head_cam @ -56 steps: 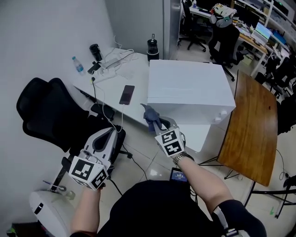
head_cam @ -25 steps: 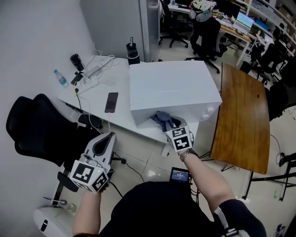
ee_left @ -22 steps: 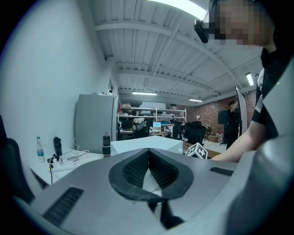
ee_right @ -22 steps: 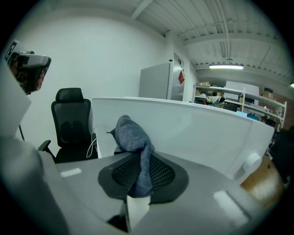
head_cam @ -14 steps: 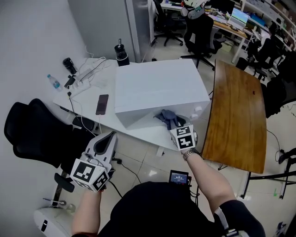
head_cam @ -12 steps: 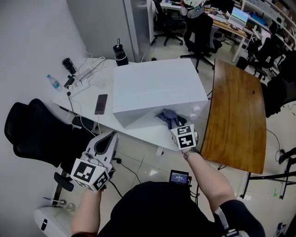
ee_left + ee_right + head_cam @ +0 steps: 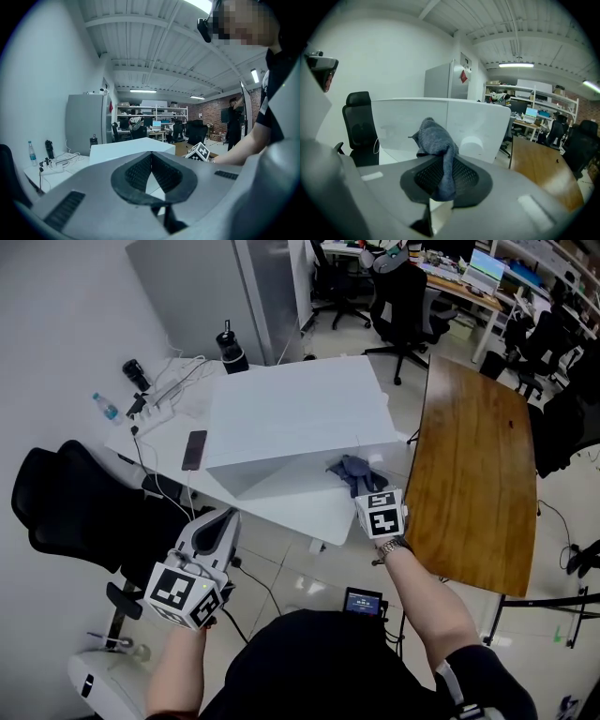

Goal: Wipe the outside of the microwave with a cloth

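Cloth [image 7: 354, 471] further right along microwave [image 7: 291, 413]

microwave [image 7: 483, 119] front: partly hidden behind cloth [image 7: 436, 139] | water bottle [image 7: 105, 407] label: too small to read

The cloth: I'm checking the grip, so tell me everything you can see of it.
The cloth is a small blue-grey rag, soft and knit-looking, and crumpled. The right gripper is shut on its lower part. The rest bunches above the jaws, with one fold hanging down between them. It is held at the right end of the microwave's white front face; whether it presses on that face I cannot tell.
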`<action>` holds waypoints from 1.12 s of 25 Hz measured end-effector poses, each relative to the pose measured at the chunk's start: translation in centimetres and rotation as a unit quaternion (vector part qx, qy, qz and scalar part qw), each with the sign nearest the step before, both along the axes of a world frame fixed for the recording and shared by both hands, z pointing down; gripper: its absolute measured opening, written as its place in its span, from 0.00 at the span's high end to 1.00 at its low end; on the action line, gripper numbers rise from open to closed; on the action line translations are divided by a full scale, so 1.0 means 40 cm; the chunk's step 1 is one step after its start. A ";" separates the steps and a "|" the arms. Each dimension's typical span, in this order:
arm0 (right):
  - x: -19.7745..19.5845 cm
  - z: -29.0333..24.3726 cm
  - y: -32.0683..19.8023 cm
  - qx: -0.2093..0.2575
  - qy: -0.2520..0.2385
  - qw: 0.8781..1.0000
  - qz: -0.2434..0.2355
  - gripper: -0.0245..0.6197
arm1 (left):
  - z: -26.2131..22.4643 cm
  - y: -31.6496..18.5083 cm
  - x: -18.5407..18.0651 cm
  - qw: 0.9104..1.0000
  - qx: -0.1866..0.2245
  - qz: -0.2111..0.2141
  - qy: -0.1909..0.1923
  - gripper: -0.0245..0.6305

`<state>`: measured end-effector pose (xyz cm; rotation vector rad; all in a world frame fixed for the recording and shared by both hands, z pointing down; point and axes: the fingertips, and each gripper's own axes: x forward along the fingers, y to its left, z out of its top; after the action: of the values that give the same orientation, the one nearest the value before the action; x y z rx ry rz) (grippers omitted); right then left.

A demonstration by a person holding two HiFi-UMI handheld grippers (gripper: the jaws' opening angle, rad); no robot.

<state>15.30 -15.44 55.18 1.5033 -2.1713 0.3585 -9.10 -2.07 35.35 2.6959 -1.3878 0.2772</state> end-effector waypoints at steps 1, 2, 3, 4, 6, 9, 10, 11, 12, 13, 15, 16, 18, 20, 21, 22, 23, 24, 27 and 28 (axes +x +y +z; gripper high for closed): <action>0.014 -0.001 0.003 0.000 0.000 1.000 0.001 0.89 | 0.000 0.004 0.012 1.000 0.000 0.001 -0.001 0.96; 0.026 -0.001 0.006 0.000 0.001 1.000 0.000 0.89 | 0.000 0.007 0.023 1.000 0.000 0.000 -0.001 0.96; 0.035 -0.002 0.010 0.000 0.001 1.000 -0.003 0.89 | 0.000 0.011 0.034 1.000 -0.001 0.000 0.000 0.96; 0.041 -0.002 0.014 0.001 0.003 1.000 -0.006 0.89 | 0.000 0.014 0.043 1.000 -0.001 -0.002 0.001 0.96; 0.052 -0.003 0.022 0.002 0.005 1.000 -0.011 0.89 | 0.002 0.022 0.062 1.000 -0.003 -0.004 0.002 0.96; 0.077 -0.002 0.030 0.003 0.007 1.000 -0.014 0.89 | 0.006 0.031 0.087 1.000 -0.004 -0.006 0.003 0.96; 0.086 -0.002 0.030 0.003 0.008 1.000 -0.013 0.89 | 0.007 0.034 0.095 1.000 -0.004 -0.006 0.003 0.96; 0.097 -0.004 0.030 0.003 0.009 1.000 -0.011 0.89 | 0.008 0.037 0.102 1.000 -0.004 -0.007 0.003 0.96; 0.109 -0.006 0.029 0.004 0.009 1.000 -0.008 0.89 | 0.009 0.040 0.109 1.000 -0.005 -0.007 0.004 0.96; 0.122 -0.010 0.029 0.004 0.008 1.000 -0.005 0.89 | 0.010 0.044 0.116 1.000 -0.005 -0.007 0.004 0.96; 0.146 -0.019 0.032 0.006 0.010 1.000 0.001 0.89 | 0.011 0.053 0.127 1.000 -0.006 -0.008 0.005 0.96; 0.157 -0.025 0.034 0.008 0.011 1.000 0.002 0.89 | 0.011 0.059 0.134 1.000 -0.007 -0.008 0.005 0.96; 0.178 -0.036 0.038 0.013 0.011 1.000 0.006 0.89 | 0.010 0.070 0.148 1.000 -0.007 -0.007 0.004 0.96; 0.200 -0.044 0.044 0.018 0.012 1.000 0.010 0.89 | 0.010 0.082 0.162 1.000 -0.006 -0.007 0.004 0.96; 0.209 -0.048 0.049 0.019 0.012 1.000 0.011 0.89 | 0.010 0.088 0.168 1.000 -0.006 -0.007 0.004 0.96; 0.217 -0.053 0.056 0.021 0.012 1.000 0.012 0.89 | 0.011 0.094 0.173 1.000 -0.006 -0.007 0.005 0.96; 0.224 -0.058 0.064 0.023 0.011 1.000 0.012 0.89 | 0.012 0.100 0.179 1.000 -0.006 -0.008 0.005 0.96; 0.229 -0.064 0.073 0.025 0.010 1.000 0.011 0.89 | 0.013 0.106 0.185 1.000 -0.006 -0.008 0.006 0.96; 0.240 -0.098 0.104 0.036 0.003 0.999 0.004 0.89 | 0.013 0.122 0.209 1.000 -0.004 -0.006 0.008 0.96; 0.241 -0.114 0.115 0.040 -0.001 0.999 0.001 0.89 | 0.013 0.126 0.218 1.000 -0.003 -0.005 0.009 0.96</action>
<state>24.92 -10.82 50.63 1.5483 -2.2107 0.2757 -0.37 2.97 35.86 2.6804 -1.3922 0.2544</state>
